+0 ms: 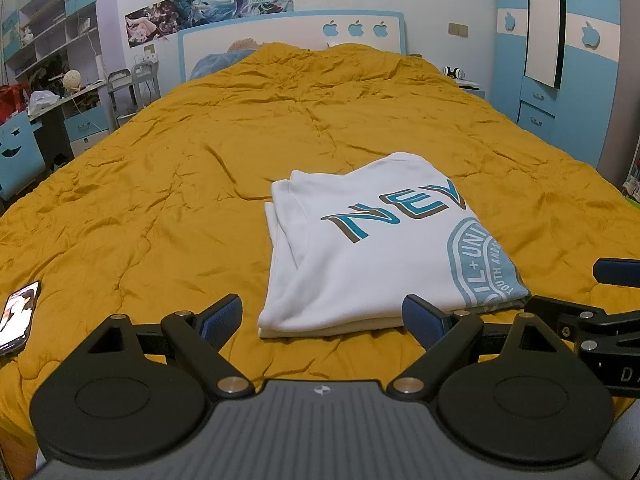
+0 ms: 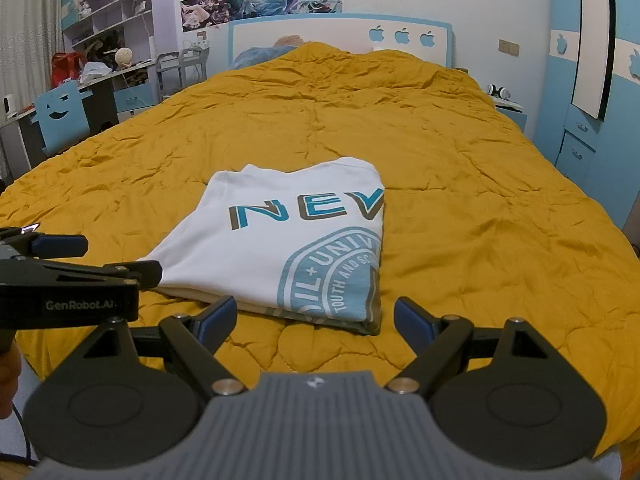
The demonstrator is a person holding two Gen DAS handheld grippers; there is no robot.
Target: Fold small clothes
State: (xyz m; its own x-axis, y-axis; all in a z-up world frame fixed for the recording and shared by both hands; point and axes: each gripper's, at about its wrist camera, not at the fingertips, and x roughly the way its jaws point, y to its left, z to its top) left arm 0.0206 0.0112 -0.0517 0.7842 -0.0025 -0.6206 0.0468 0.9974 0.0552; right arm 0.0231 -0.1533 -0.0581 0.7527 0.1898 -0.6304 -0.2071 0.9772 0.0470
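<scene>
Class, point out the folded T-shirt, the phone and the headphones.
Folded T-shirt (image 2: pixel 280 248): right wrist view, white chest panel.
Phone (image 1: pixel 16 314): left wrist view, lit screen.
Headphones (image 2: pixel 499 91): right wrist view, ear cups.

Even, soft indoor light from overhead, moderately bright, slightly cool cast on walls. Both views sharp mid-frame. Shadows faint, only in the creases of the yellow bedspread and under the folded white T-shirt. No glare. Strong fisheye bowing at edges, dark vignette in corners.
</scene>
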